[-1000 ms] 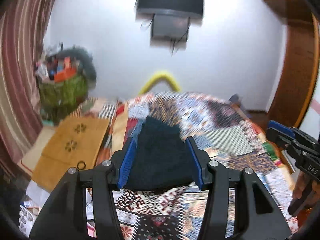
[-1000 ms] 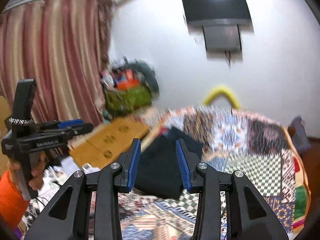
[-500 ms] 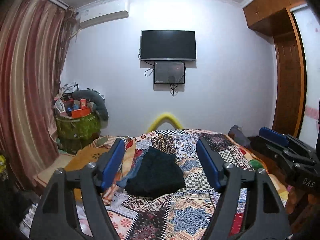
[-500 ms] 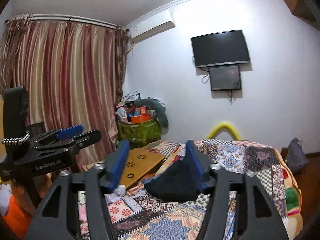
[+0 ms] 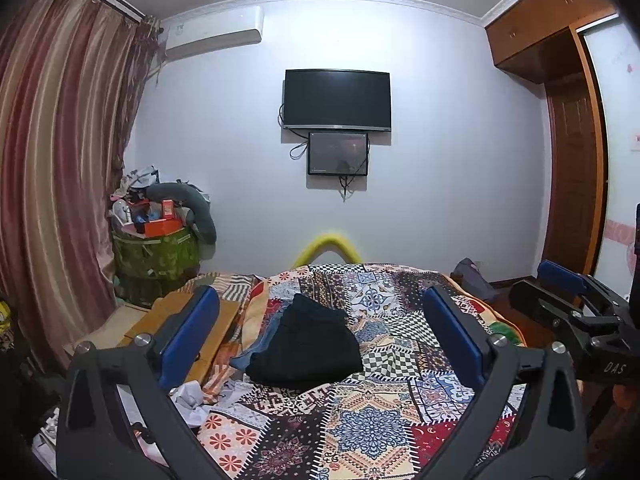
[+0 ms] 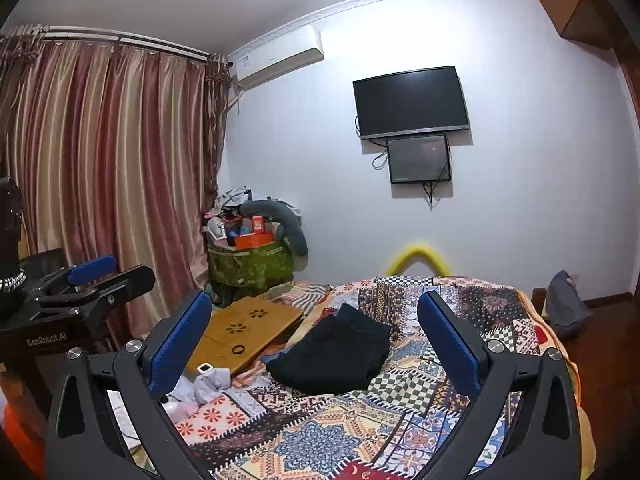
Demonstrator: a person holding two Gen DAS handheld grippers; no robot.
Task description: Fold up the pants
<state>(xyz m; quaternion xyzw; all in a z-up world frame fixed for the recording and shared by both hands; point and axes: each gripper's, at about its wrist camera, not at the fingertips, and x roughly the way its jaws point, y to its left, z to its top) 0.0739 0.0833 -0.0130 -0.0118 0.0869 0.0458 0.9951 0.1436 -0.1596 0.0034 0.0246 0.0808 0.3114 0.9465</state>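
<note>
Off to the left of both claws, a wooden lap tray [image 6: 244, 332] lies at the bedside before a green basket [image 5: 160, 256]. The left gripper [image 5: 320, 334] is opening, its blue pads spread wide with nothing between them. Ahead of it, well apart, the black pants [image 5: 310, 346] rest folded on the patchwork quilt [image 5: 372, 432]. The right gripper [image 6: 316, 340] is likewise opening wide, gripping nothing, with the pants lying beyond its fingertips.
</note>
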